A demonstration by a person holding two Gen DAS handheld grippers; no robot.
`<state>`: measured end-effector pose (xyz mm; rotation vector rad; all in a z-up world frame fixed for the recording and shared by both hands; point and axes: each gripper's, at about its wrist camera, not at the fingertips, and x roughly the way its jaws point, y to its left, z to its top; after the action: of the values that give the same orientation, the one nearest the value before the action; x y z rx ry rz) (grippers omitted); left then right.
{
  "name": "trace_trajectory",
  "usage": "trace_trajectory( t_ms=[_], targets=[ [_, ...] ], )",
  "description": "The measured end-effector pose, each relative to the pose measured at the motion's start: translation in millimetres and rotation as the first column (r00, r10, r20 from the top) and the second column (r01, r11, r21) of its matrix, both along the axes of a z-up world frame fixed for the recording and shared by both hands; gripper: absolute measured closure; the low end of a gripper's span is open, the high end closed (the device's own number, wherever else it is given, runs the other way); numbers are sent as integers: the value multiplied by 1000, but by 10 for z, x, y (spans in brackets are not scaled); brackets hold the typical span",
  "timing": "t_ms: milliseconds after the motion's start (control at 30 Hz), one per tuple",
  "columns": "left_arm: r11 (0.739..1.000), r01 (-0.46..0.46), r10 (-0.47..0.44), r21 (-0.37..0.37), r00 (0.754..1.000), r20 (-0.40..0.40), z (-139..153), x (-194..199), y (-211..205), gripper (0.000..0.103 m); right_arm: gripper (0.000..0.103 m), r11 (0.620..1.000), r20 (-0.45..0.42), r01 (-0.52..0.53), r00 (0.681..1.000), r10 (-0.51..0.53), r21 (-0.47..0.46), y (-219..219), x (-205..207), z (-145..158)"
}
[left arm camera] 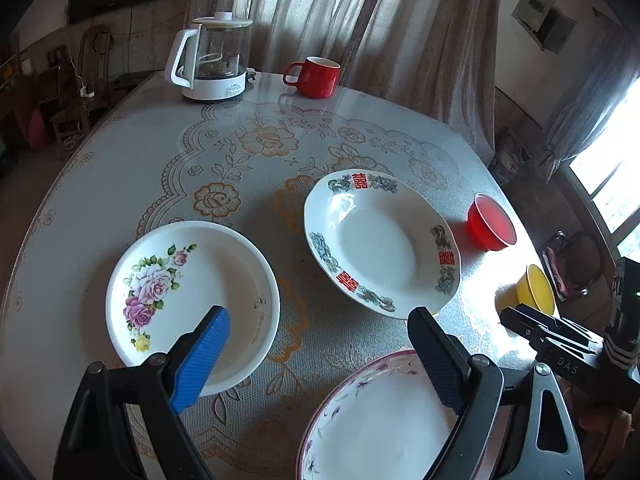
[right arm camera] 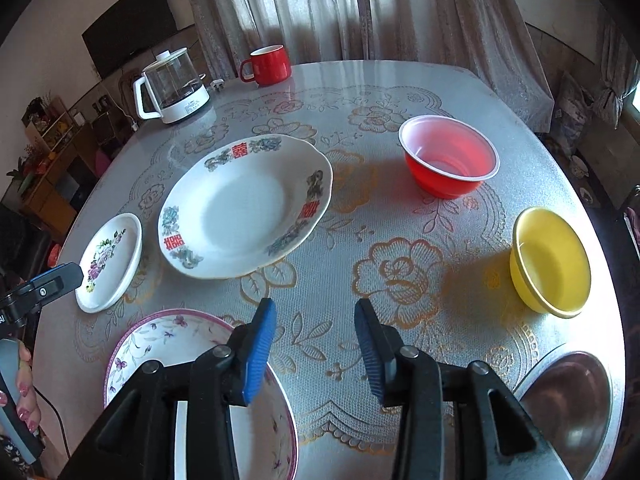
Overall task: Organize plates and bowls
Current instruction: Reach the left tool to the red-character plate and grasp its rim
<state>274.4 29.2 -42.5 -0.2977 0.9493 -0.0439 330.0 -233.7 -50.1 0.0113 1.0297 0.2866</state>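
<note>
Three plates lie on the table: a white rose plate (left arm camera: pixel 240 272) at the left, a deep plate with red characters (left arm camera: pixel 380 240) in the middle, and a purple-rimmed plate (left arm camera: pixel 380 420) nearest me. My left gripper (left arm camera: pixel 320 316) hangs open above the table between the rose plate and the purple-rimmed plate, holding nothing. A red bowl (right arm camera: pixel 448 160) and a yellow bowl (right arm camera: pixel 550 262) stand to the right. My right gripper (right arm camera: pixel 315 306) is open and empty over bare tablecloth, right of the purple-rimmed plate (right arm camera: pixel 160 344).
A glass kettle (left arm camera: pixel 212 60) and a red mug (left arm camera: pixel 316 76) stand at the far edge by the curtain. A metal bowl (right arm camera: pixel 568 396) sits at the near right edge. A hand (right arm camera: pixel 24 396) grips the left tool's handle at the lower left.
</note>
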Motion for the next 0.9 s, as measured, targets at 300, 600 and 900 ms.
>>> trace_trajectory(
  t_ms=[300,600,900],
  targets=[
    [1000,-12,11,-28,999,-53,-131,646,90,12,62,997,-20,58,998,-58,49,1,477,-73],
    [999,6,-10,-36,994,-110,-361,1148,54,13,62,993,-84,83,994,-75,87,40,874,-309],
    [1000,8,-10,-15,988,-156,-562,1400,18,14,62,990,-136,91,988,-75,112,97,1133,-493]
  ],
)
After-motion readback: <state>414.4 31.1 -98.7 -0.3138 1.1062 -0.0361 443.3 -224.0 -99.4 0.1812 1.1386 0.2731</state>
